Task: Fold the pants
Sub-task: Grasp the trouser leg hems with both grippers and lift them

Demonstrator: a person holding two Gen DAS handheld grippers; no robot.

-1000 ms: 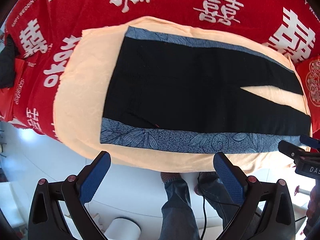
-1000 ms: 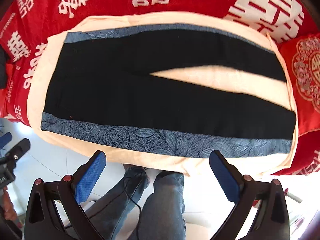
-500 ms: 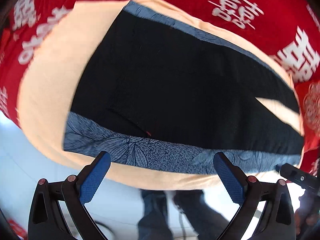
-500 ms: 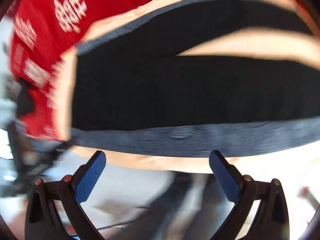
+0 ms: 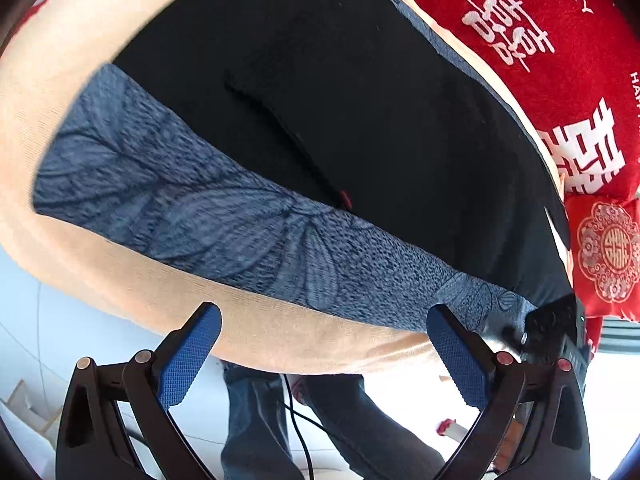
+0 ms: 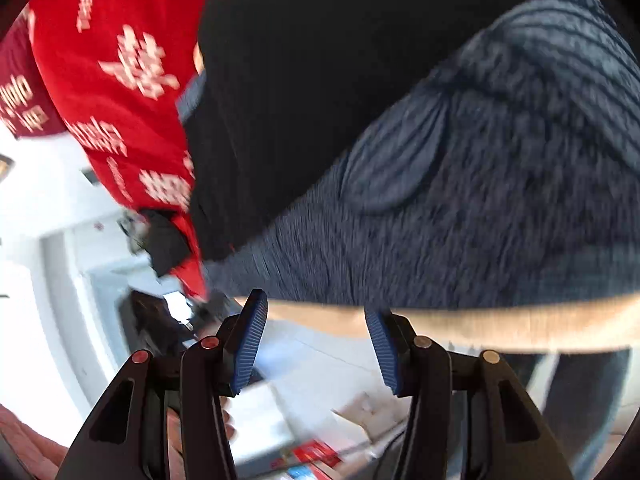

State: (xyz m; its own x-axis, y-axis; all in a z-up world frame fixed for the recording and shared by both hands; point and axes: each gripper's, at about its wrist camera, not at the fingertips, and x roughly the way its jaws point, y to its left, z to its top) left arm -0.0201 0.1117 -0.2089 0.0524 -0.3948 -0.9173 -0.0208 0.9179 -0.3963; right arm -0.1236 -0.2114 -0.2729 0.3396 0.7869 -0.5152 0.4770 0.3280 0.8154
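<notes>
Pants (image 5: 360,112), black with a blue-grey patterned band along the side, lay flat on a peach cloth (image 5: 280,332) that covered a surface dressed in a red cloth with white characters (image 5: 560,60). Their patterned band ran close along the near edge of the peach cloth. Seen from the left wrist, the left gripper (image 5: 324,354) hung in front of this near edge with its jaws wide apart. Nothing was between its blue pads (image 5: 188,360), and they touched neither the cloth nor the pants. Below the edge, a person's legs in blue jeans (image 5: 256,420) stood on a pale floor. At the right edge of this view a dark device (image 5: 556,332), probably the other gripper, lay over the band near the edge.

Seen from the right wrist, the picture was blurred. The right gripper (image 6: 316,344) was just in front of the near edge of the peach cloth (image 6: 500,326), under the patterned band (image 6: 480,200). Its jaws had just been closing and stood about half open. Nothing was between the pads (image 6: 250,340), which held no fabric. The red cloth (image 6: 120,80) hung at the left of this view.
</notes>
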